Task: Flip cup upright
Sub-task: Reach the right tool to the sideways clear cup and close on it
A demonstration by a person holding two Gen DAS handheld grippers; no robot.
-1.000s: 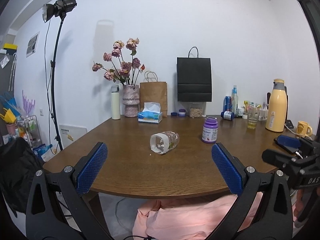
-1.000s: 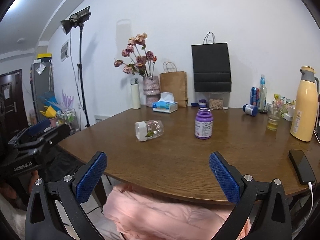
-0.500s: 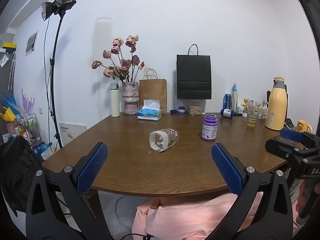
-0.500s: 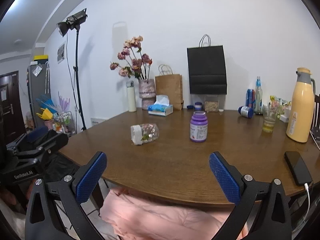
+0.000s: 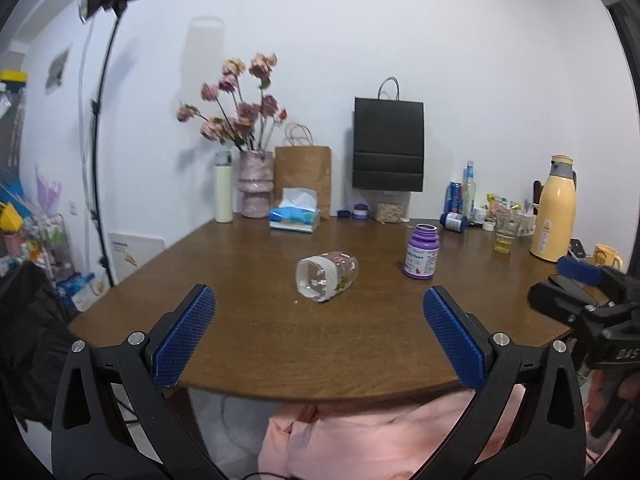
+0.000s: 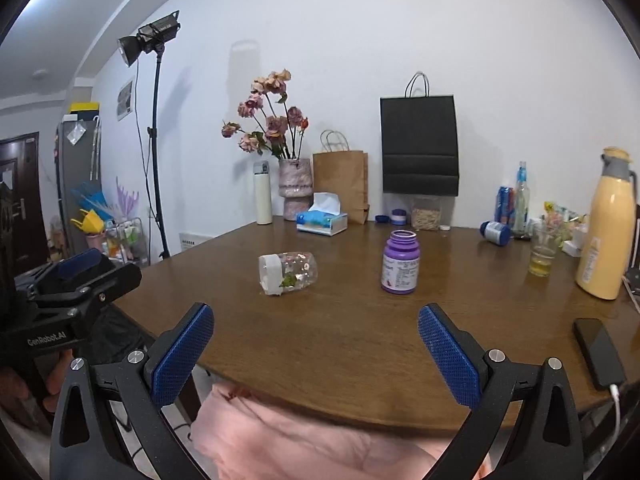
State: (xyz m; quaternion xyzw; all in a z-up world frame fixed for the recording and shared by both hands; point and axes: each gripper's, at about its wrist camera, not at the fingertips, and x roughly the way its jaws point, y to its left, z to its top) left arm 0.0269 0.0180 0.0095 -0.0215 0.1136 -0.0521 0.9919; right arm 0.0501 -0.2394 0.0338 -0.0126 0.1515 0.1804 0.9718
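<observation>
A clear plastic cup [image 5: 327, 276] with a white rim band and flower print lies on its side on the brown table [image 5: 248, 340], its mouth toward the near left. It also shows in the right wrist view [image 6: 287, 273]. My left gripper [image 5: 319, 338] is open and empty, at the table's near edge, well short of the cup. My right gripper [image 6: 316, 354] is open and empty, also at the near edge, to the cup's right. Each gripper shows at the side of the other's view.
A purple bottle [image 5: 421, 257] stands right of the cup. A tissue box [image 5: 295, 219], vase of flowers [image 5: 255, 188], paper bags, a glass [image 6: 542, 255], a yellow thermos [image 6: 608, 226] and a phone [image 6: 598, 352] sit along the back and right. A light stand [image 5: 100, 152] is left.
Both grippers have moved slightly forward toward the table and stayed open. The cup has not moved.
</observation>
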